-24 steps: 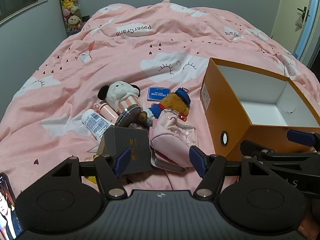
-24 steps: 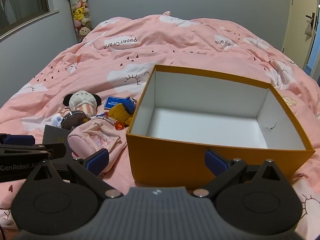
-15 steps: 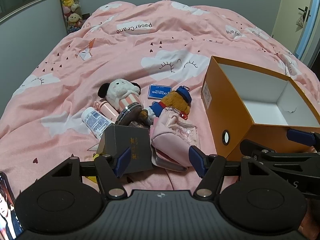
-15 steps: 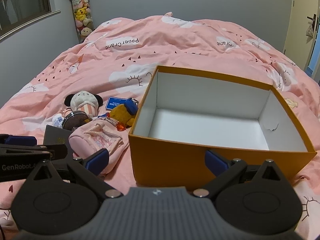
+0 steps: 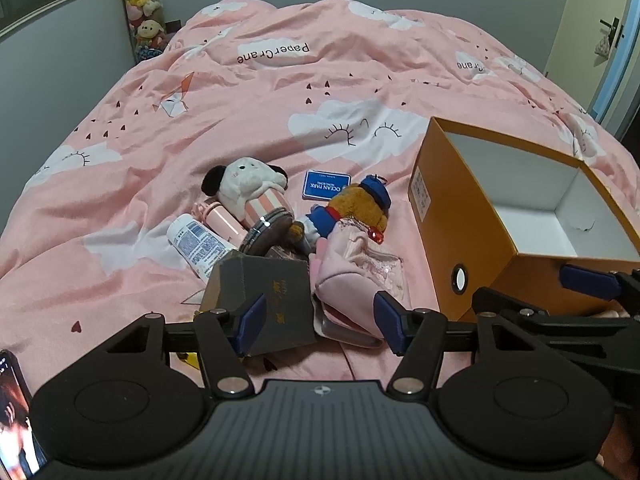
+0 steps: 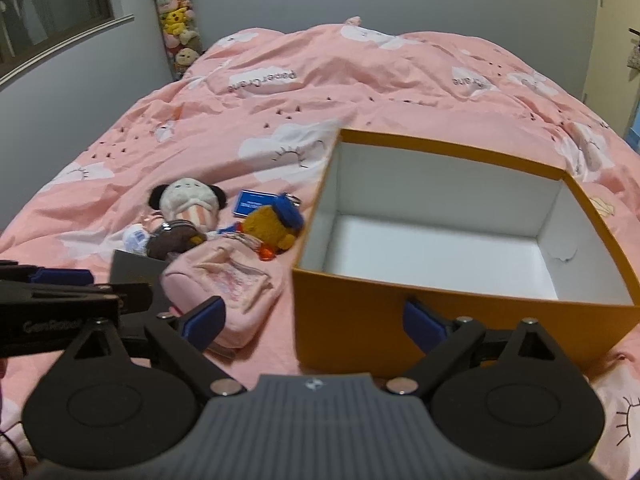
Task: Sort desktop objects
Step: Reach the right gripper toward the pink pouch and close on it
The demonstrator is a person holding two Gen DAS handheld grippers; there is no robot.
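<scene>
A pile of small objects lies on the pink bedspread: a grey box (image 5: pixel 266 304), a pink pouch (image 5: pixel 352 276), a brown bear keychain (image 5: pixel 356 208), a white plush (image 5: pixel 248 184), a blue card (image 5: pixel 326 185), a white tube (image 5: pixel 198 240), a pink bottle (image 5: pixel 224 220) and a round compact (image 5: pixel 266 234). An open orange box (image 5: pixel 444 216) with a white inside stands to their right. My left gripper (image 5: pixel 320 318) is open and empty, just short of the grey box and pouch. My right gripper (image 6: pixel 314 322) is open and empty before the orange box's (image 6: pixel 360 320) near wall.
A phone (image 5: pixel 16 420) lies at the lower left edge of the left wrist view. Stuffed toys (image 5: pixel 142 8) hang in the far left corner by a window. A door (image 5: pixel 600 36) is at the far right. The pile also shows in the right wrist view (image 6: pixel 224 240).
Both grippers have moved forward slightly towards the pile and the box, staying open. The objects have not moved.
</scene>
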